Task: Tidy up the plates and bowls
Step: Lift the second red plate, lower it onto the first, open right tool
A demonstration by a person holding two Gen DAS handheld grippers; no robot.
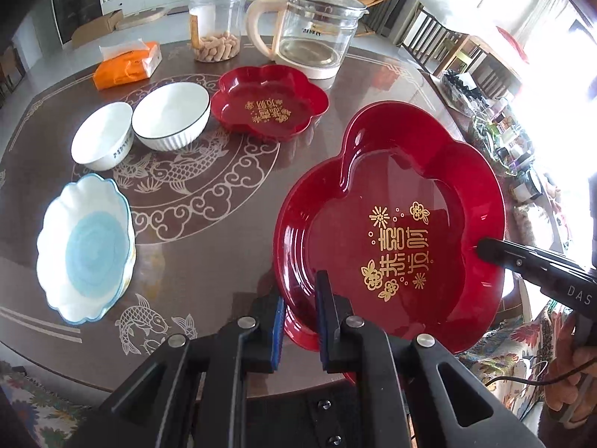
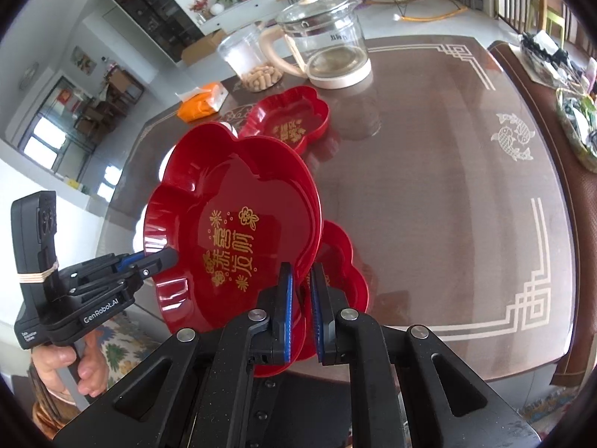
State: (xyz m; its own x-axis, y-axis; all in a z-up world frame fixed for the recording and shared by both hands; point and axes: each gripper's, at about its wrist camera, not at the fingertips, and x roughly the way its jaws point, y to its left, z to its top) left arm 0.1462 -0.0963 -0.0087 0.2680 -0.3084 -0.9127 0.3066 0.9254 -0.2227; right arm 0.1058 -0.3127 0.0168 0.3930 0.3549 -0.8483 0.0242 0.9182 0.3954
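Note:
A large red flower-shaped plate (image 1: 391, 224) with gold lettering is held above the table, tilted. My left gripper (image 1: 300, 321) is shut on its near rim; in the right wrist view it (image 2: 164, 257) clamps the plate's left edge. My right gripper (image 2: 301, 298) is shut on the same plate's (image 2: 231, 231) other rim; in the left wrist view it (image 1: 485, 248) grips the right edge. Another red plate (image 2: 343, 261) lies on the table under it. A third red plate (image 1: 268, 100) sits further back. Two white bowls (image 1: 102, 134) (image 1: 171, 115) and a blue-and-white scalloped bowl (image 1: 86, 246) stand on the left.
A glass kettle (image 1: 317, 30), a clear jar of snacks (image 1: 216, 26) and an orange tissue pack (image 1: 127, 63) stand at the table's far side. A cluttered basket (image 2: 574, 127) sits at the right edge. The brown patterned table (image 2: 447, 186) stretches to the right.

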